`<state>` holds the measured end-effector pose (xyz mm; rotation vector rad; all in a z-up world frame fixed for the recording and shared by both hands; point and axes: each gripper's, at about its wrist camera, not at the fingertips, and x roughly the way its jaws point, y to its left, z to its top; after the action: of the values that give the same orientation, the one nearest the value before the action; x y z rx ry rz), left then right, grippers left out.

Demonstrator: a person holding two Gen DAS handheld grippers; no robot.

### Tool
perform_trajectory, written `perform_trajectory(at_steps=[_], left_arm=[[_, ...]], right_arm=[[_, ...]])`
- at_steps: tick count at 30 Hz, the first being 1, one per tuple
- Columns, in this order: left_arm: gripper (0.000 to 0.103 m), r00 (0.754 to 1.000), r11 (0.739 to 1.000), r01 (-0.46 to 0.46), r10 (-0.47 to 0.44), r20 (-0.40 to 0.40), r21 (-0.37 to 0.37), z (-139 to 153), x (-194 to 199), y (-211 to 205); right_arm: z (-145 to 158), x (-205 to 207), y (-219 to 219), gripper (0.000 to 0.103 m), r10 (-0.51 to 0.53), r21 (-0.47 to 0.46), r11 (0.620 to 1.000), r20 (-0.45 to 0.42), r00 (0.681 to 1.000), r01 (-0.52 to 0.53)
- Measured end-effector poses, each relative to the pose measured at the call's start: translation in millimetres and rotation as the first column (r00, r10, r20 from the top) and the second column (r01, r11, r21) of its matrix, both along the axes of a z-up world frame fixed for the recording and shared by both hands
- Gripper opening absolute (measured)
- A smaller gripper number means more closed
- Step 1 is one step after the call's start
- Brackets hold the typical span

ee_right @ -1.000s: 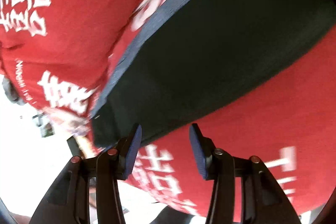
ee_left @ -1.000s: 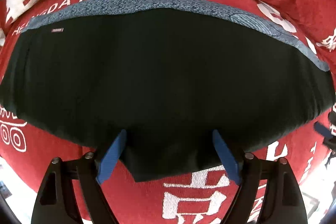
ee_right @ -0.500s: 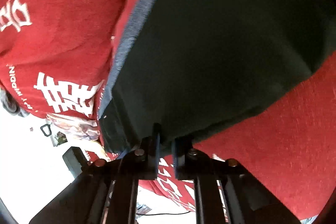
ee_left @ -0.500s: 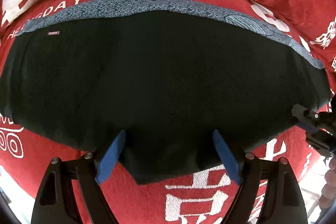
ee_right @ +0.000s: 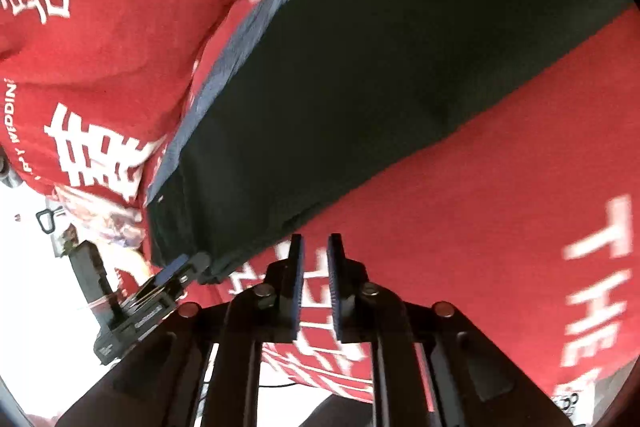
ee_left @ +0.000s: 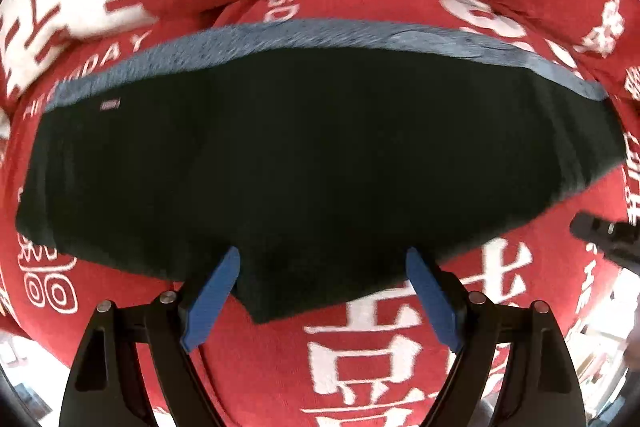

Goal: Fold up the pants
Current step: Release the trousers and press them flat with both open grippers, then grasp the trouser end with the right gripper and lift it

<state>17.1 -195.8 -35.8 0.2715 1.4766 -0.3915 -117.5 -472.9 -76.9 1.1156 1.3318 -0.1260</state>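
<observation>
Lying flat on a red fleecy blanket (ee_left: 400,367), the dark pants (ee_left: 320,167) spread wide, folded into a broad panel with a grey-blue patterned waistband (ee_left: 340,35) along the far edge and a small woven tag (ee_left: 111,104), too blurred to read, near its left end. White print covered the blanket: large Chinese characters, letters ending "DAY" (ee_left: 116,55) in the left wrist view, and "THE" (ee_right: 600,267) and part of "WEDDING" (ee_right: 11,107) in the right wrist view. The left gripper (ee_left: 320,291) had its blue-padded jaws spread wide, holding nothing, with the near point of the pants lying between them. The right gripper (ee_right: 316,279) had its jaws drawn nearly together with a narrow gap, gripping nothing, just off the pants' near edge (ee_right: 320,211) above the blanket.
</observation>
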Motion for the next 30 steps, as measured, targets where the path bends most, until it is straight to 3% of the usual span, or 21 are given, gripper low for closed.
perform_trajectory(at_steps=[3, 9, 12, 15, 17, 18, 20, 22, 24, 27, 30], left_arm=[[0.086, 1.0, 1.0, 0.022, -0.022, 0.0, -0.015, 7, -1, -22], [0.086, 0.997, 0.996, 0.079, -0.078, 0.008, -0.043, 7, 0, -95], [0.086, 0.995, 0.994, 0.095, -0.093, 0.024, -0.057, 8, 2, -131], [0.086, 0.995, 0.993, 0.097, -0.094, 0.043, -0.065, 5, 7, -167], [0.086, 0.994, 0.994, 0.097, -0.094, 0.053, -0.059, -1, 9, -190], [0.086, 0.994, 0.994, 0.097, -0.094, 0.055, -0.054, -3, 10, -196], [0.086, 0.993, 0.994, 0.108, -0.106, 0.057, -0.03, -12, 10, -210], [0.086, 0.99, 0.991, 0.131, -0.131, 0.05, 0.008, -23, 6, -218], [0.086, 0.99, 0.99, 0.138, -0.139, 0.035, 0.023, -31, 3, -220], [0.086, 0.99, 0.991, 0.132, -0.133, 0.038, 0.025, -31, 3, -221], [0.086, 0.989, 0.99, 0.139, -0.141, 0.041, 0.032, -31, 3, -223]], right_arm=[[13, -15, -32, 0.032, -0.05, -0.055, 0.997, 0.011, 0.999, 0.051], [25, -47, -107, 0.033, -0.197, -0.17, 0.966, 0.021, 0.98, 0.198], [25, -63, -144, 0.033, -0.309, -0.205, 0.929, 0.032, 0.951, 0.309], [16, -81, -182, 0.033, -0.433, -0.206, 0.879, 0.032, 0.901, 0.429], [9, -85, -196, 0.024, -0.469, -0.187, 0.864, 0.042, 0.882, 0.468], [5, -86, -205, 0.007, -0.478, -0.168, 0.861, 0.049, 0.877, 0.48], [5, -82, -210, 0.007, -0.465, -0.154, 0.87, 0.06, 0.883, 0.469], [18, -76, -213, 0.007, -0.409, -0.2, 0.883, 0.112, 0.905, 0.424], [23, -75, -215, 0.007, -0.385, -0.24, 0.885, 0.11, 0.917, 0.4], [10, -93, -225, 0.017, -0.435, -0.178, 0.88, 0.073, 0.898, 0.441], [3, -107, -225, 0.046, -0.465, -0.093, 0.877, 0.087, 0.881, 0.472]])
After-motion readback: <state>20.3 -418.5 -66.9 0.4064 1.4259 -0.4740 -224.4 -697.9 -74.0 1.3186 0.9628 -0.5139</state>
